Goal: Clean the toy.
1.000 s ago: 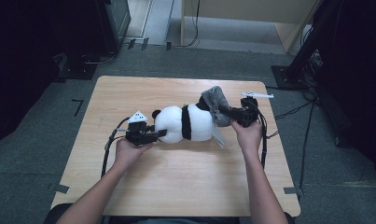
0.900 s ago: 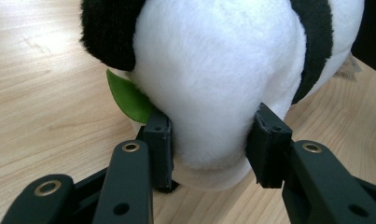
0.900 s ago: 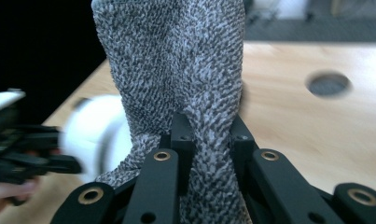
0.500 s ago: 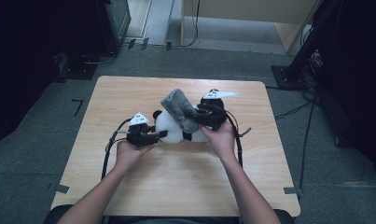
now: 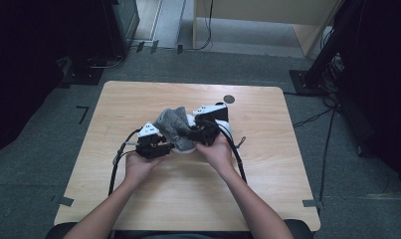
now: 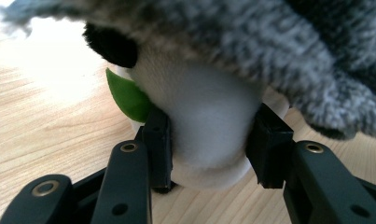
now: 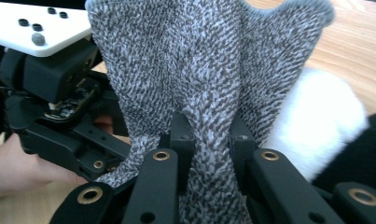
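Observation:
A black-and-white plush panda (image 5: 225,128) lies mid-table, mostly under a grey knitted cloth (image 5: 172,127). My left gripper (image 5: 171,148) is shut on a white rounded part of the panda (image 6: 206,116), pads pressing both its sides; a green leaf (image 6: 127,95) and a black ear (image 6: 113,44) show beside it. The grey cloth (image 6: 269,42) drapes over the top. My right gripper (image 5: 190,133) is shut on a fold of the grey cloth (image 7: 199,60), close to the left gripper (image 7: 59,107). The panda's white fur (image 7: 316,116) shows to the right of the right gripper (image 7: 209,135).
The wooden table (image 5: 138,99) has a dark round spot (image 5: 229,98) near its far edge. Black cables (image 5: 114,167) trail from both grippers across the top. Grey carpet, dark stands and a wooden cabinet surround the table.
The right gripper has carried the grey cloth leftwards from the table's right side, over the panda, up to the left gripper. The left gripper has stayed in place on the panda.

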The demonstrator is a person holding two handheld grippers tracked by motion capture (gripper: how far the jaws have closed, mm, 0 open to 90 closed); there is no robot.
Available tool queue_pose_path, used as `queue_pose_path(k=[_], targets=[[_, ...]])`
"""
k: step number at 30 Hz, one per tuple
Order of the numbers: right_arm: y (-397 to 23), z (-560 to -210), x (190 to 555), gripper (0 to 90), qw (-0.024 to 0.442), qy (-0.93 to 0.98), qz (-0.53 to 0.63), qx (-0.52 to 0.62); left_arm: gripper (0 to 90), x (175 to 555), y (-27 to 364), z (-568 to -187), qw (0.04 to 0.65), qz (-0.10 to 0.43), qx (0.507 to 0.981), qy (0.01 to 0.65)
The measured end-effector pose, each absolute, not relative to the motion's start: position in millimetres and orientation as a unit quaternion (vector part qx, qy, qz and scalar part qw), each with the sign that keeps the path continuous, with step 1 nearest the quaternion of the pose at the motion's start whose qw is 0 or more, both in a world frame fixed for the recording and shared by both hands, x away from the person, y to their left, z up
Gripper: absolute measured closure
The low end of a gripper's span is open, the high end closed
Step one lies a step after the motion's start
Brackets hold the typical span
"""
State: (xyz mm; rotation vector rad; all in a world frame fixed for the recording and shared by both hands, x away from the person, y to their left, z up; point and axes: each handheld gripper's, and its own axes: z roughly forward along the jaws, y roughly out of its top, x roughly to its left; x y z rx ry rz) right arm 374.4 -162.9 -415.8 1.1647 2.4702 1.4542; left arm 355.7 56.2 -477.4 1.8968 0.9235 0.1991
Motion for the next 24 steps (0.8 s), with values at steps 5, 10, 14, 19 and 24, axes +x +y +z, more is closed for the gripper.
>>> queue_pose_path(k=[5, 10, 14, 19, 24], targets=[[-173.4, -413.7, 374.9, 78.6, 0.053, 0.802, 0.457, 0.381, 58.1, 359.7, 57.3, -476.4, 0.484, 0.072, 0.783, 0.384], [-199.3, -411.7, 379.6, 78.6, 0.074, 0.789, 0.451, 0.410, 58.3, 364.2, 60.4, -476.3, 0.484, 0.059, 0.784, 0.385], [-225.5, -407.5, 382.9, 78.9, 0.070, 0.767, 0.465, 0.436, 58.5, 366.7, 60.4, -475.3, 0.482, 0.055, 0.785, 0.385], [-254.7, -401.9, 384.7, 78.7, 0.080, 0.742, 0.477, 0.464, 58.5, 369.0, 61.1, -474.4, 0.481, 0.050, 0.787, 0.383], [-281.7, -406.0, 388.0, 78.6, 0.073, 0.715, 0.491, 0.492, 58.5, 370.9, 61.0, -474.3, 0.481, 0.052, 0.788, 0.380]])
